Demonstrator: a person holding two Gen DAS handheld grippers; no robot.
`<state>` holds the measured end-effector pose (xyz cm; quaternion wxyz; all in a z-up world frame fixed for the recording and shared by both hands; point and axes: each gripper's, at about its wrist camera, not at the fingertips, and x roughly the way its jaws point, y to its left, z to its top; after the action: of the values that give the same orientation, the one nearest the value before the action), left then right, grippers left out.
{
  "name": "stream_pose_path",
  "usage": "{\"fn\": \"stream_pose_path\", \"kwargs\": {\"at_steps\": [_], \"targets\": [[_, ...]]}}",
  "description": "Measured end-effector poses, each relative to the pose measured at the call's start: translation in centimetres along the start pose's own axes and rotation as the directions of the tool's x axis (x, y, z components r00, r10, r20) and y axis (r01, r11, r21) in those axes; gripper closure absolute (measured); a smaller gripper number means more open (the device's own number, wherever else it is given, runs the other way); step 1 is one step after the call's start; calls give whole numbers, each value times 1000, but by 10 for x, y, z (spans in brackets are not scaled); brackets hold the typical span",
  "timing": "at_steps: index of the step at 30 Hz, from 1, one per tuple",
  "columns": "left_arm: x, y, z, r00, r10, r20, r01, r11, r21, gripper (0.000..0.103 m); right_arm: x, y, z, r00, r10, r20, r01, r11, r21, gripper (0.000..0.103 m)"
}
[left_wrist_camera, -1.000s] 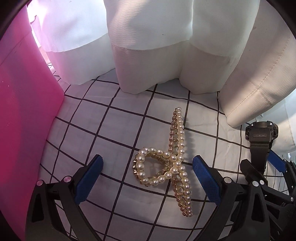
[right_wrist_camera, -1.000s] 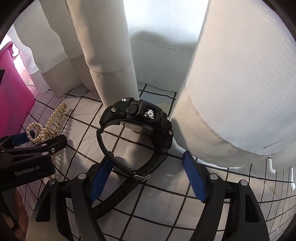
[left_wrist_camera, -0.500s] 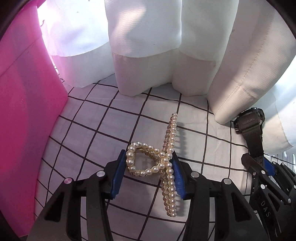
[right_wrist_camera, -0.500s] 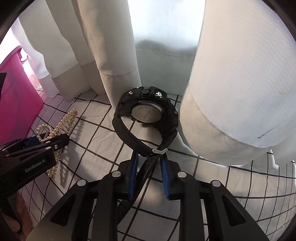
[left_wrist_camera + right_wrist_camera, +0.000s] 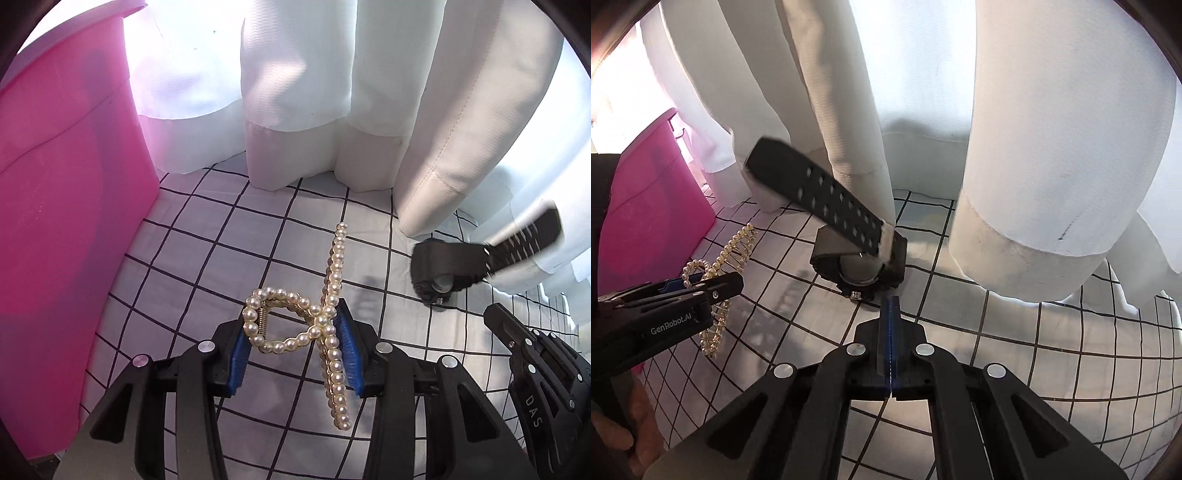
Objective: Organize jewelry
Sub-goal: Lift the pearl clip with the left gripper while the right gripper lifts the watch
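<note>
The left claw (image 5: 295,350) grips the pearl hair clip (image 5: 321,325) at its loop, blue pads pressing both sides, above the grid-patterned cloth (image 5: 207,266). A pink bin (image 5: 62,221) stands to the left, white curtains (image 5: 295,92) behind, and the black watch (image 5: 450,271) sits blurred to the right.

In the right wrist view, the right claw (image 5: 888,339) is clenched fully, nothing between its pads. The watch (image 5: 860,266) lies just ahead on the cloth (image 5: 997,350), strap raised and blurred.
</note>
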<state>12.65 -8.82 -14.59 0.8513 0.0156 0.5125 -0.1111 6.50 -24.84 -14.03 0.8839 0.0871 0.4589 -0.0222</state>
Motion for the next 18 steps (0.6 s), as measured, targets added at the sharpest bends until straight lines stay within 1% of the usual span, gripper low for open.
{"fn": "stream_pose_path", "kwargs": {"at_steps": [3, 6, 7, 8, 9, 10, 11, 18], "targets": [[-1, 12, -1, 1000, -7, 6, 7, 1000, -2, 62, -3, 0, -3, 1000, 7, 6, -7, 1000, 11, 103], [-4, 17, -5, 1000, -8, 8, 8, 1000, -1, 62, -1, -3, -4, 1000, 6, -10, -6, 1000, 21, 103], [-6, 14, -3, 1000, -7, 5, 7, 1000, -2, 62, -2, -4, -2, 1000, 20, 2, -20, 999, 40, 94], [-7, 16, -3, 1000, -9, 3, 9, 1000, -5, 62, 4, 2, 2, 1000, 18, 7, -18, 998, 59, 66], [-6, 16, -4, 1000, -9, 0, 9, 1000, -6, 62, 4, 1, 5, 1000, 7, 9, -7, 997, 72, 52], [4, 13, 2, 1000, -7, -4, 7, 1000, -7, 62, 5, 2, 9, 1000, 4, 18, -5, 997, 80, 47], [5, 14, 1, 1000, -7, -5, 7, 1000, -9, 62, 6, 4, 12, 1000, 12, 24, -14, 997, 79, 47], [5, 23, 1, 1000, -1, -10, 0, 1000, -22, 62, 33, 21, 26, 1000, -18, -13, 19, 999, 40, 41]]}}
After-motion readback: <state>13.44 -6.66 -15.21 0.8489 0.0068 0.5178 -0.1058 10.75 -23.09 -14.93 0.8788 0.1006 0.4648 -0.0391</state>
